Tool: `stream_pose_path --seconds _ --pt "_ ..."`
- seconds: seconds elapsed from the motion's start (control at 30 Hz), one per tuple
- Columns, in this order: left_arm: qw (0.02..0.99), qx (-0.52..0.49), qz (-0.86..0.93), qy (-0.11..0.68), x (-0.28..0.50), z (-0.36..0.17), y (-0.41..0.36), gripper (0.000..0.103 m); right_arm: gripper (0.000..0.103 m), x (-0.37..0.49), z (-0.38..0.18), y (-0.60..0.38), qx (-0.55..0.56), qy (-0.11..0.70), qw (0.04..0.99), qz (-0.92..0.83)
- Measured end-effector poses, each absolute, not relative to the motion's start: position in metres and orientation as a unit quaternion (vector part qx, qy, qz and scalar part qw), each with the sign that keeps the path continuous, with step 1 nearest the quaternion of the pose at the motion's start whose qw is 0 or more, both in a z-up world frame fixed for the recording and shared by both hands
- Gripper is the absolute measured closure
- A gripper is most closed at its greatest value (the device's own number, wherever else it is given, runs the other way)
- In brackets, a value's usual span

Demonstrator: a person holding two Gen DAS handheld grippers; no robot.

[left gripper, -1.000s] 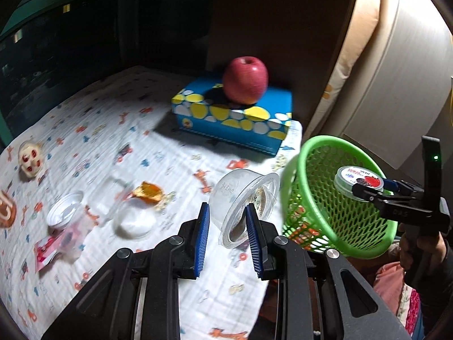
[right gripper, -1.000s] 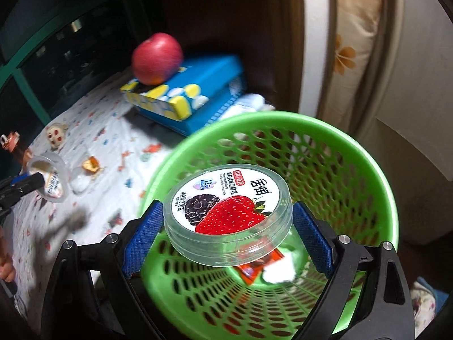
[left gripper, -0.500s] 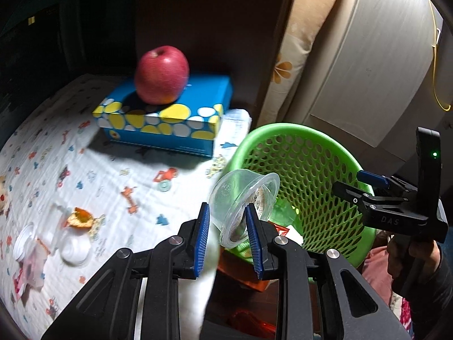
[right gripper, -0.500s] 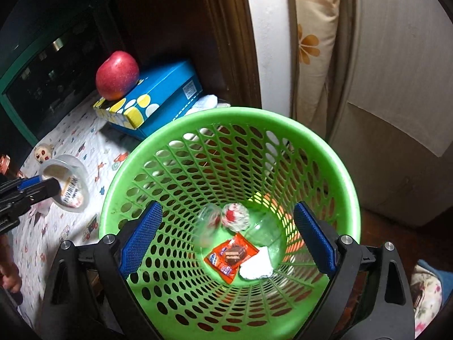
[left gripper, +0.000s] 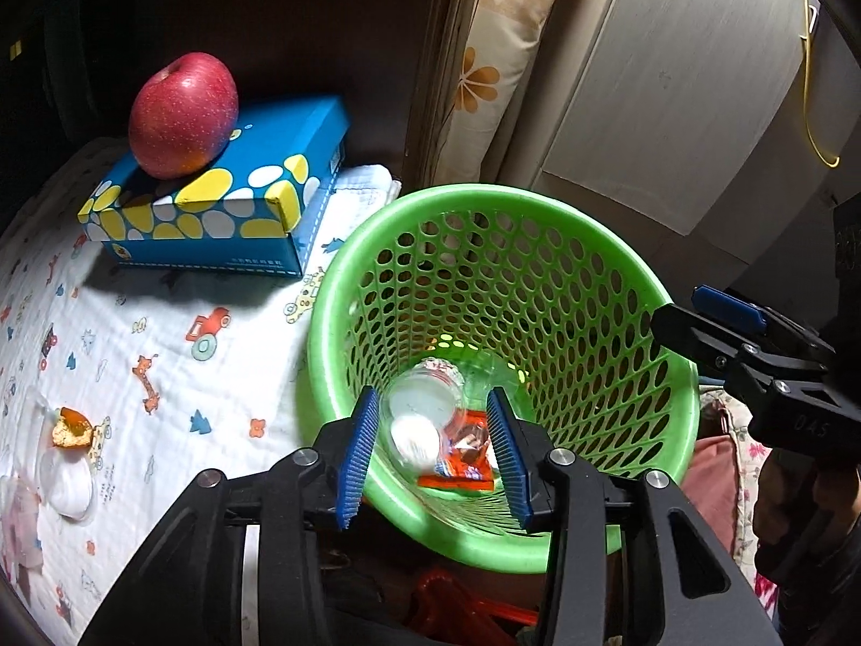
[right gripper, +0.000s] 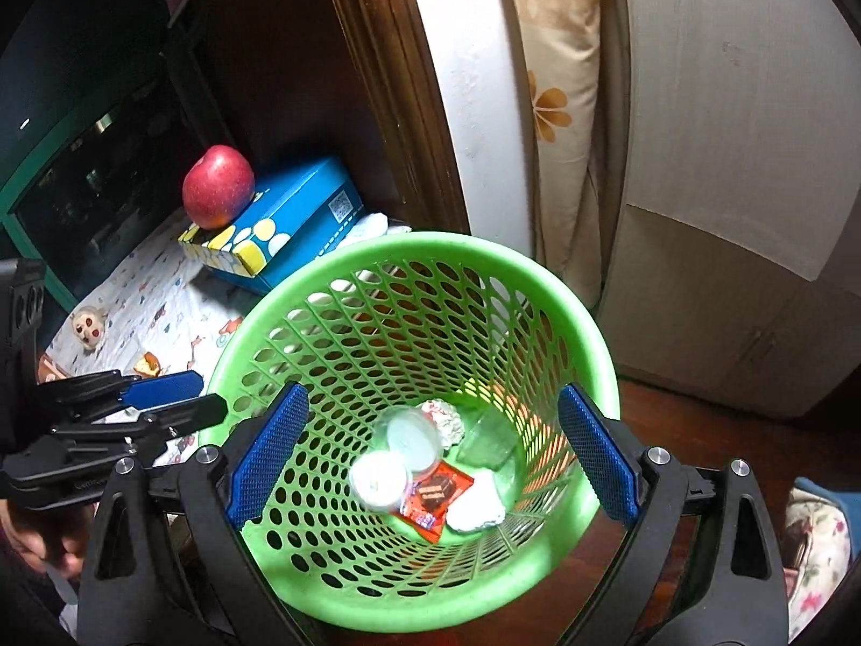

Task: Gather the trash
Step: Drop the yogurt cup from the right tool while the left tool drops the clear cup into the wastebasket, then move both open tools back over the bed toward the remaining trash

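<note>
The green mesh basket [left gripper: 484, 196] [right gripper: 409, 242] stands beside the table edge. My left gripper [left gripper: 432, 393] hovers over its near rim. Its jaws are opening and nothing is between the pads. Below them a clear plastic cup [left gripper: 414, 430] [right gripper: 376, 479] lies blurred on the basket floor, beside a round clear lid [right gripper: 411, 436] and an orange wrapper [left gripper: 463, 463] [right gripper: 436, 495]. A foil ball [right gripper: 444, 420] and crumpled white paper [right gripper: 476, 508] lie there too. My right gripper [right gripper: 430, 393] [left gripper: 715, 323] stands wide open and empty above the basket.
A red apple [left gripper: 183, 113] sits on a blue spotted tissue box [left gripper: 226, 204] on the patterned cloth [left gripper: 161, 323]. An orange peel scrap [left gripper: 70, 425] and a clear lid [left gripper: 64, 484] lie at the cloth's left. A flowered pillow [left gripper: 484, 81] and white cabinet [left gripper: 672, 107] stand behind.
My left gripper swung from the table to above the basket and let go of the clear cup, which dropped inside. My right gripper released the fruit-labelled lid into the basket and drew back.
</note>
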State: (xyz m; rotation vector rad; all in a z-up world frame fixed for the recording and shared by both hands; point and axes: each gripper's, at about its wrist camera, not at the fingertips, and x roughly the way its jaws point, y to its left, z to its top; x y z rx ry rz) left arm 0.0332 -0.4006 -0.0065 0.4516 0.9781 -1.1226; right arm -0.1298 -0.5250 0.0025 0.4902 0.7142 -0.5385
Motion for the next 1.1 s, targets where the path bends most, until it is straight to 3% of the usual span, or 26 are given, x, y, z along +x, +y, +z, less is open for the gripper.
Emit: stream_pose_path --seconds 0.1,0.4,1.1 --pt "0.717 0.201 -0.503 0.438 0.033 -0.005 -0.394 0.052 0.010 -0.128 0.006 -0.521 0.232 0.340 0.876 -0.252" --pt "0.757 0.171 -0.454 0.437 0.060 0.004 -0.341 0.042 0.010 -0.094 0.015 -0.486 0.208 0.346 0.893 -0.200" --pt "0.862 0.123 -0.233 0.433 0.191 -0.005 -0.145 0.042 0.010 0.028 0.016 -0.362 0.126 0.395 0.909 -0.051"
